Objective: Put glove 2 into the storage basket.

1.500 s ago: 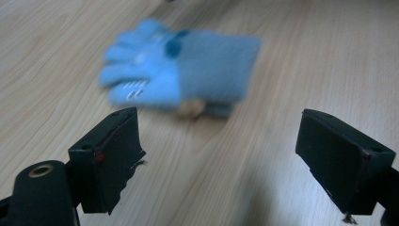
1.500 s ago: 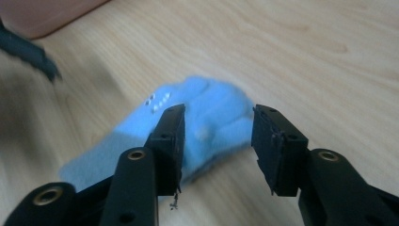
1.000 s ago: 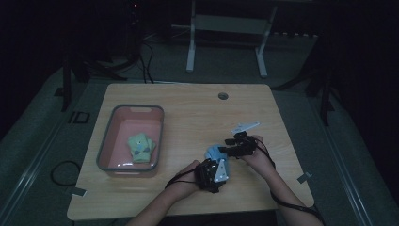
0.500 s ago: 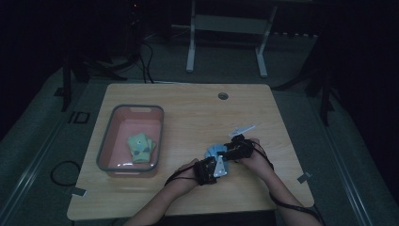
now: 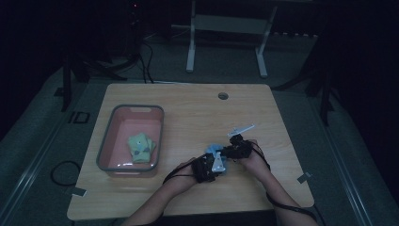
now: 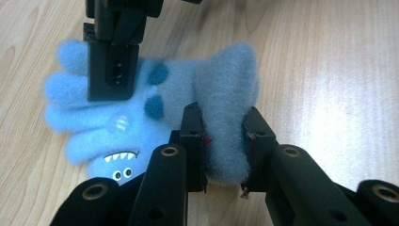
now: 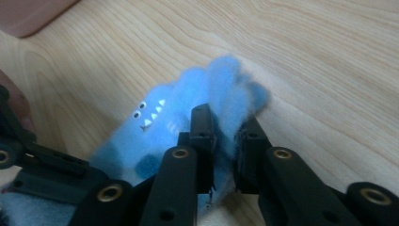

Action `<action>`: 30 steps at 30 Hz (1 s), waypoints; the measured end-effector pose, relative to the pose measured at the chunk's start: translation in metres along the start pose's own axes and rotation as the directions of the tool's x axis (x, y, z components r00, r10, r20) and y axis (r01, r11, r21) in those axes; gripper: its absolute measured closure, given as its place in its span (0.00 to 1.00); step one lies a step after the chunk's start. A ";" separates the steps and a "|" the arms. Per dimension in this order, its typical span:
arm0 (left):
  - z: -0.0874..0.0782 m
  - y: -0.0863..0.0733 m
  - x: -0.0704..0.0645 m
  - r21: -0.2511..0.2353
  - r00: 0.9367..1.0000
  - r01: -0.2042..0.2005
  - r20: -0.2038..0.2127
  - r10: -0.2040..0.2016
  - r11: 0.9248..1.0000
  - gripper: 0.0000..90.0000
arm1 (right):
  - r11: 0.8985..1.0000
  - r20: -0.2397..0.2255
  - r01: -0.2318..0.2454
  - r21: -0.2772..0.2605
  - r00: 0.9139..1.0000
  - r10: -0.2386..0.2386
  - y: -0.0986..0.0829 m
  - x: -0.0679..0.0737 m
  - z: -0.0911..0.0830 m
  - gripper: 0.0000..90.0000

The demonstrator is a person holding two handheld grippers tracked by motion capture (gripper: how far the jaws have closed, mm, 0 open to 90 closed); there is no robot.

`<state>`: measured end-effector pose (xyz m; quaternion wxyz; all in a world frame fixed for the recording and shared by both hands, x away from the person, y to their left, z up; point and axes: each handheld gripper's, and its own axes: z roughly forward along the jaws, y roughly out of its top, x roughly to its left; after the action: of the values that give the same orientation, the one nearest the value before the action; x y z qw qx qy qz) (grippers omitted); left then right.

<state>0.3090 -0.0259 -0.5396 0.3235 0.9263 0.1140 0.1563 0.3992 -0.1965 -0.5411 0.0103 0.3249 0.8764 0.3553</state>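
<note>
A fluffy blue glove (image 5: pixel 214 149) with dark blue spots and a small toothy face print lies on the wooden table (image 5: pixel 188 117) near its front middle. My left gripper (image 5: pixel 207 167) is shut on the glove's thick folded end (image 6: pixel 226 136). My right gripper (image 5: pixel 234 150) is shut on one of the glove's fingers (image 7: pixel 225 113). In the left gripper view the right gripper's jaws (image 6: pixel 113 66) come down from the top onto the finger end. The two grippers sit close together, with the glove stretched between them just above the table.
A pink tray with a grey rim (image 5: pixel 129 108) stands at the left and holds folded green gloves (image 5: pixel 141 147). A small round hole (image 5: pixel 223 96) is in the table's far side. A corner of the tray (image 7: pixel 33 12) appears in the right gripper view.
Both grippers have shifted slightly left with the blue glove, and the right one has drawn closer to the left one. Both have kept hold.
</note>
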 end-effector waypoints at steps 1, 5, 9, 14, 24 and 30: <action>-0.002 0.001 0.000 -0.002 1.000 0.000 -0.004 0.000 1.000 0.84 | 1.000 -0.001 0.006 -0.003 1.000 -0.006 0.001 0.001 -0.001 0.92; -0.011 0.004 0.002 -0.014 1.000 -0.003 -0.021 0.003 1.000 0.84 | 1.000 -0.001 0.004 -0.009 1.000 -0.004 0.006 0.005 -0.005 0.93; -0.024 0.008 0.006 -0.004 0.998 -0.029 -0.049 0.029 1.000 0.84 | 0.999 -0.021 -0.005 -0.040 1.000 0.004 0.015 0.009 -0.013 0.94; -0.037 0.009 0.011 0.003 0.997 -0.030 -0.069 0.030 1.000 0.84 | 0.997 -0.015 0.012 -0.070 1.000 -0.013 0.027 0.015 -0.021 0.94; -0.064 0.013 0.017 0.018 0.992 -0.046 -0.118 0.048 0.999 0.84 | 0.993 -0.020 0.055 -0.108 0.998 -0.057 0.054 0.031 -0.033 0.94; -0.081 0.015 0.021 0.019 0.987 -0.057 -0.147 0.059 0.998 0.84 | 0.988 -0.038 0.071 -0.140 0.996 -0.077 0.071 0.040 -0.039 0.94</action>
<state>0.3003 0.0147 -0.4649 0.3027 0.9174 0.1118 0.2330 0.3978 -0.1597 -0.4585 0.0268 0.2830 0.8611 0.4216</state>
